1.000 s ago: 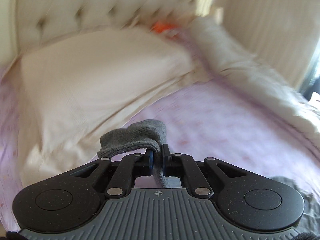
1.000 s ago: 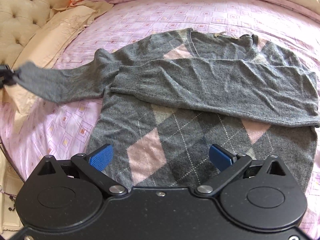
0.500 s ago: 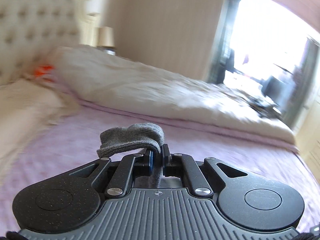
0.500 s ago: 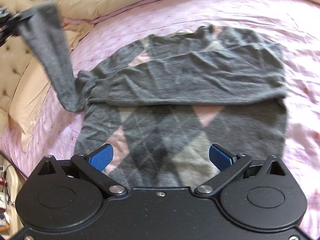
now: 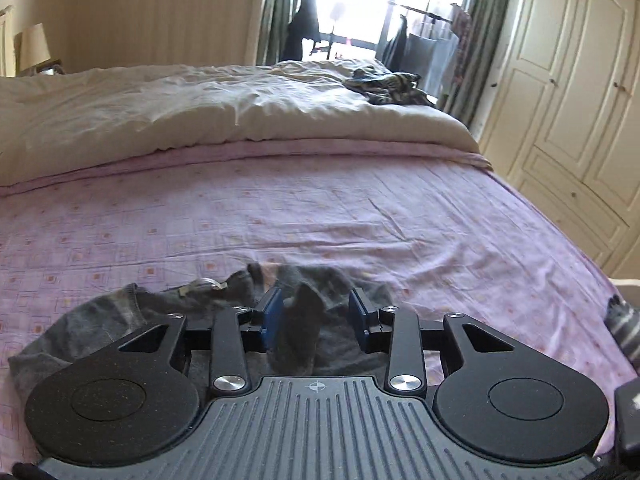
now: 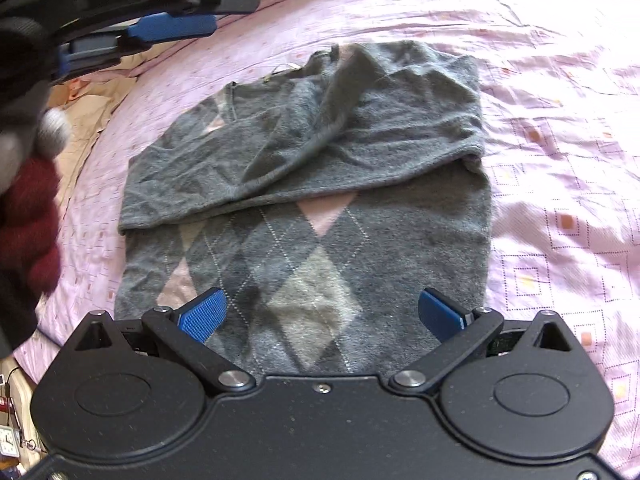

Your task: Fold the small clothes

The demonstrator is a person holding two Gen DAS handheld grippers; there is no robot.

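Currently, sweater: grey argyle sweater (image 6: 304, 216) with pink and pale diamonds lies flat on the lilac patterned bedsheet (image 6: 560, 120), neck toward the far side, hem nearest the right camera
Sleeves: both are folded across the chest; the upper sleeve (image 6: 316, 120) lies rumpled on a diagonal over the lower one
Left gripper (image 5: 316, 316): jaws partly apart, blue pads either side of a sleeve cuff (image 5: 300, 328); the cuff stands loose between them, close to the left pad, and contact cannot be told
Left gripper, other view: seen from the right wrist it sits at the upper left, above the bed's left edge
Right gripper (image 6: 320, 312): jaws spread wide, holding nothing, poised over the sweater's hem
Hand: a dark red knitted sleeve (image 6: 28, 224) shows at the left edge
Surroundings: cream duvet (image 5: 200, 108) bunched along the far side of the bed, white wardrobe (image 5: 572, 92) at right, bright window (image 5: 360, 4) beyond
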